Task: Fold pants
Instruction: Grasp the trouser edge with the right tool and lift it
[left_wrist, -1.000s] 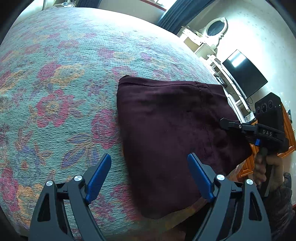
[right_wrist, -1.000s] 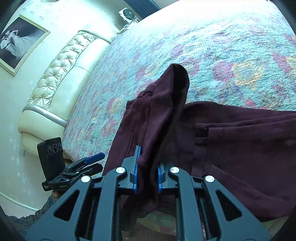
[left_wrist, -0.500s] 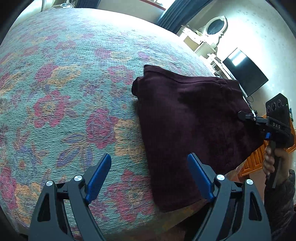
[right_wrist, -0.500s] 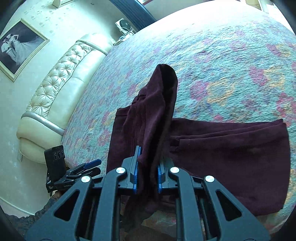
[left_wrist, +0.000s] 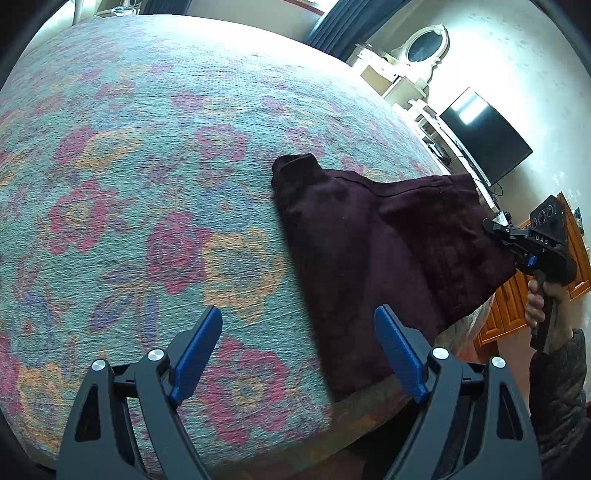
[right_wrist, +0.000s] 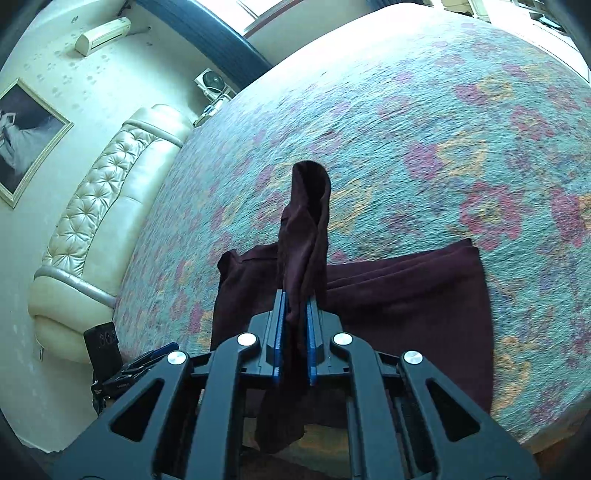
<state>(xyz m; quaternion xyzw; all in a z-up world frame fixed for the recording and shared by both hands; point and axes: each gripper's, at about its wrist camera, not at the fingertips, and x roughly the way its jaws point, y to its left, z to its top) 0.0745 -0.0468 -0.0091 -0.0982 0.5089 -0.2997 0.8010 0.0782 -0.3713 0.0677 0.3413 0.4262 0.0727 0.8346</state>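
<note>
Two tools: right tool (right_wrist: 295, 325) pinching soft maroon pants (right_wrist: 406, 314), left tool (left_wrist: 301, 350) spread over woven floral bedspread (left_wrist: 147, 184).

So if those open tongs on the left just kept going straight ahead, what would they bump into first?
Probably the flowered bedspread. The left tongs stand open and empty, tilted down at it; the dark pants lie off to the right.

You're in a home bedroom: a wide bed under a floral bedspread (left_wrist: 147, 184), a tufted cream headboard (right_wrist: 103, 206) at far left, a mirrored dressing table (left_wrist: 424, 48) and a television (left_wrist: 484, 136) far right
</note>
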